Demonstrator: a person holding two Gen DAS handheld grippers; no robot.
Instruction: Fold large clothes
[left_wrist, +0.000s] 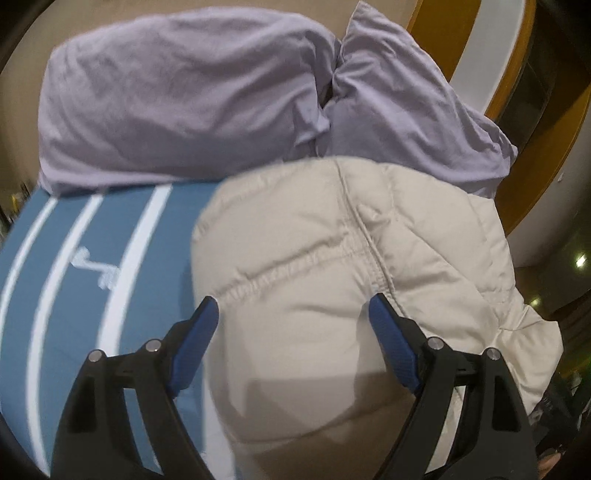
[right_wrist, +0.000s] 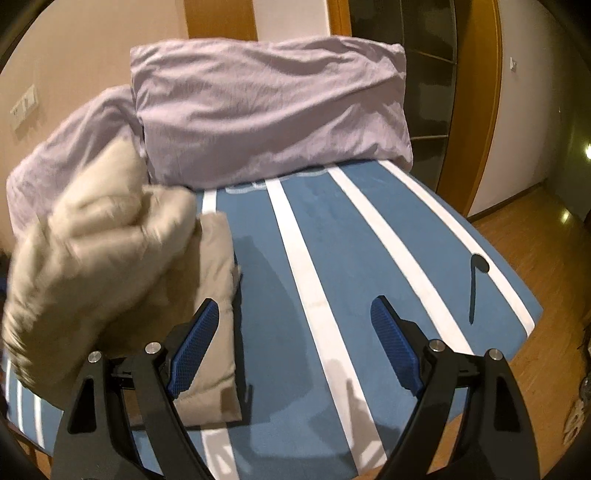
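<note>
Left gripper (left_wrist: 293, 314) fingers spread over beige jacket (left_wrist: 332, 258), bunched, axis unclear.

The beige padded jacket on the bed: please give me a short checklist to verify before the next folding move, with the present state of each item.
1. Left hand-held gripper empty: ok, jaws wide, pads clear of fabric.
2. Right hand-held gripper empty: ok, open above the blue striped bed cover.
3. Beige padded jacket fully on the bed: not ok, one side seems to hang past the edge.
4. Jacket lying flat: not ok, bunched and puffy; part looks blurred in the right wrist view.
5. Free space beside the jacket: ok, bare cover there.
6. Purple pillows clear of the jacket: cannot tell, they seem to overlap.
</note>
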